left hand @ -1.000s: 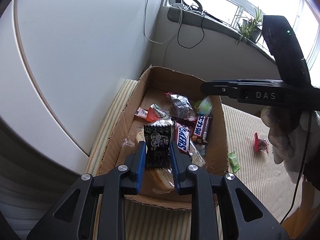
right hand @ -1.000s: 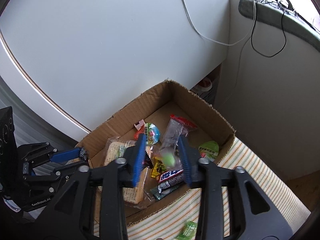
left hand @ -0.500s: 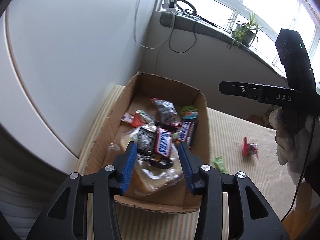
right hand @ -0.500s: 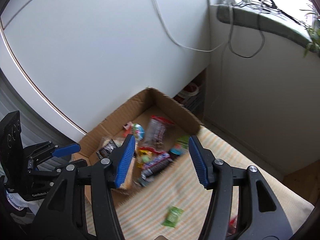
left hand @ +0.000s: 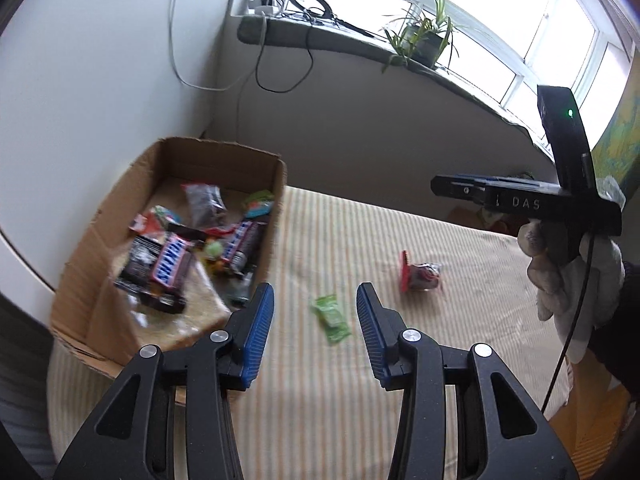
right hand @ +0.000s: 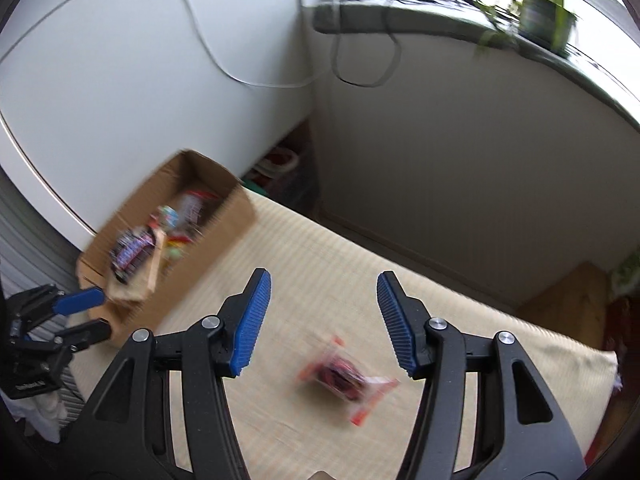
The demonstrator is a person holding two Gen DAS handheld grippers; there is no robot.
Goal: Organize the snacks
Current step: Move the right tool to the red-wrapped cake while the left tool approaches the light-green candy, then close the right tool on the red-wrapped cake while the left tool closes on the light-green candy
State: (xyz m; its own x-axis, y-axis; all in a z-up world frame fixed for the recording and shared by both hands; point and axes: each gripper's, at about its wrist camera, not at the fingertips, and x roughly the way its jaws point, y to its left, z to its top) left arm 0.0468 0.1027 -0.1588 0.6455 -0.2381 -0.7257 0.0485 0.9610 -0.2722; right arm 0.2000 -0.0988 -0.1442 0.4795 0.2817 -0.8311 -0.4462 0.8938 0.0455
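Left hand-held gripper [left hand: 315,312] released above small green candy wrapper [left hand: 331,317]; right hand-held gripper [right hand: 323,322] released over red snack packet [right hand: 347,377]. Brown cardboard box [left hand: 276,184] at surface's left edge.

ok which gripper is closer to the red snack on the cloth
Right. The right gripper hangs open just above the red snack; the left gripper is open over the green candy, with the red one off to its right.

bright window [left hand: 460,12] above sill [left hand: 320,38], white wall [left hand: 100,60].
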